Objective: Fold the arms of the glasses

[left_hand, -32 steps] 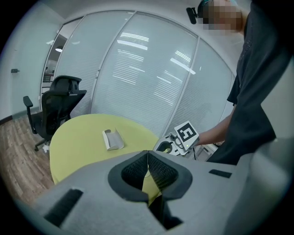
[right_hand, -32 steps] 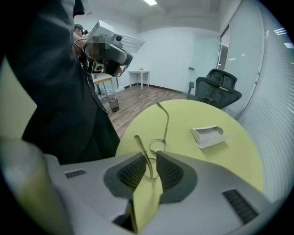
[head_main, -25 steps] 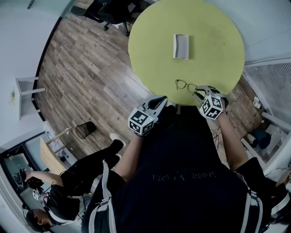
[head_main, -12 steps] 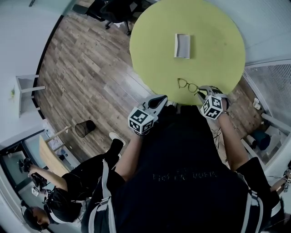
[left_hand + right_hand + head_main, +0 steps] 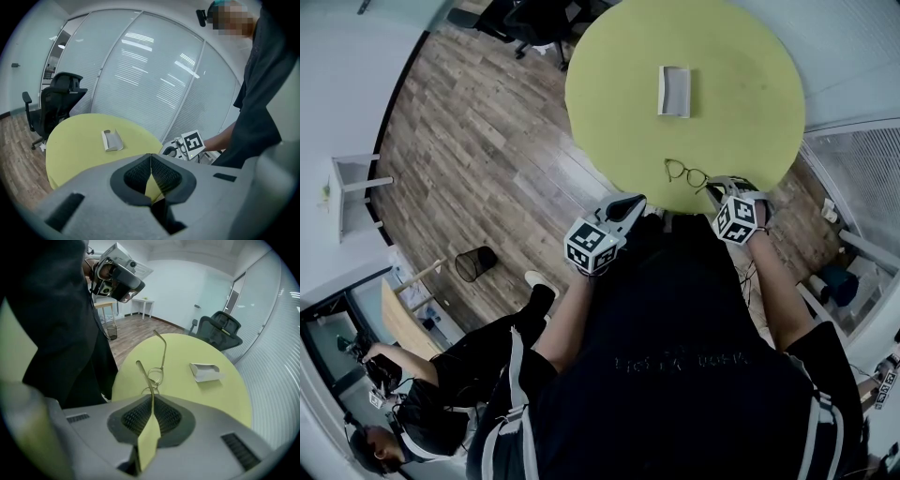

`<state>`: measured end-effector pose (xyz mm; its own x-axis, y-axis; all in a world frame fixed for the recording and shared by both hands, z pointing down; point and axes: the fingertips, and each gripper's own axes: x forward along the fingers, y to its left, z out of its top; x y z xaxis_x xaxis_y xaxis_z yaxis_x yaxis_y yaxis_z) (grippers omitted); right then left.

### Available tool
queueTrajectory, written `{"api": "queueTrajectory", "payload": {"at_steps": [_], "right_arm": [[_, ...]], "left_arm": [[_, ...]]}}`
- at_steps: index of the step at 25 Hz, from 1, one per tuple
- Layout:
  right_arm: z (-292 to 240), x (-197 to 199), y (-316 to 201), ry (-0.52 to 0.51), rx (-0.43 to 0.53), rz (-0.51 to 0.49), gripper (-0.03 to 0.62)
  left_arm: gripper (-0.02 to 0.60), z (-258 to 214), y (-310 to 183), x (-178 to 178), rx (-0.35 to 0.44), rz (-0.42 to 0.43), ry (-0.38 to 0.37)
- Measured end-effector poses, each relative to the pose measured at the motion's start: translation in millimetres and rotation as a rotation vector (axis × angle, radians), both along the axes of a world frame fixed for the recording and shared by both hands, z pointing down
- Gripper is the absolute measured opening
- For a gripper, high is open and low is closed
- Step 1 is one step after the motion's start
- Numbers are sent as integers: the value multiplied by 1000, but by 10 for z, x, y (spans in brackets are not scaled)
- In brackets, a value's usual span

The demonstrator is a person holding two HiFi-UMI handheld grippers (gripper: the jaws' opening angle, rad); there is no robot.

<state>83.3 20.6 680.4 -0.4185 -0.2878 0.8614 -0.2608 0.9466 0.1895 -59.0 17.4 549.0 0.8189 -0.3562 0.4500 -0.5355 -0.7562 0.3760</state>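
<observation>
Thin wire-framed glasses (image 5: 684, 174) lie near the front edge of the round yellow-green table (image 5: 731, 56). My right gripper (image 5: 712, 192) is at that edge, right of the lenses. In the right gripper view the jaws (image 5: 152, 399) are shut on the end of one arm (image 5: 144, 373), which rises from them toward the lenses (image 5: 154, 377). The other arm (image 5: 163, 352) stands out, unfolded. My left gripper (image 5: 626, 206) hangs off the table's near edge, left of the glasses; it is shut and holds nothing (image 5: 151, 157).
A white open case (image 5: 674, 92) lies in the middle of the table, also visible from each gripper (image 5: 206, 371) (image 5: 111, 140). A black office chair (image 5: 539, 19) stands beyond the table. A waste basket (image 5: 474, 267) and a seated person (image 5: 441, 394) are on the floor side, left.
</observation>
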Motion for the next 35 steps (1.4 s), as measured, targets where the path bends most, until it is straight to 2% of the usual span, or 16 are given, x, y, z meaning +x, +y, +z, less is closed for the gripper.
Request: {"api": "queueTrajectory", "payload": {"at_steps": [18,27,35], "right_arm": [[102,-412,-219,-6,-35,-55,38],[293,-673,-308,-22,-92,-85,38],[439,-744,-316,-22,-147,-78,37]], "left_arm": [[18,2,38,-121,-12,-45,-3],[18,13,45,-226,-21,-76,-9],[18,-21,52,-247,-22,-92,-16]]}}
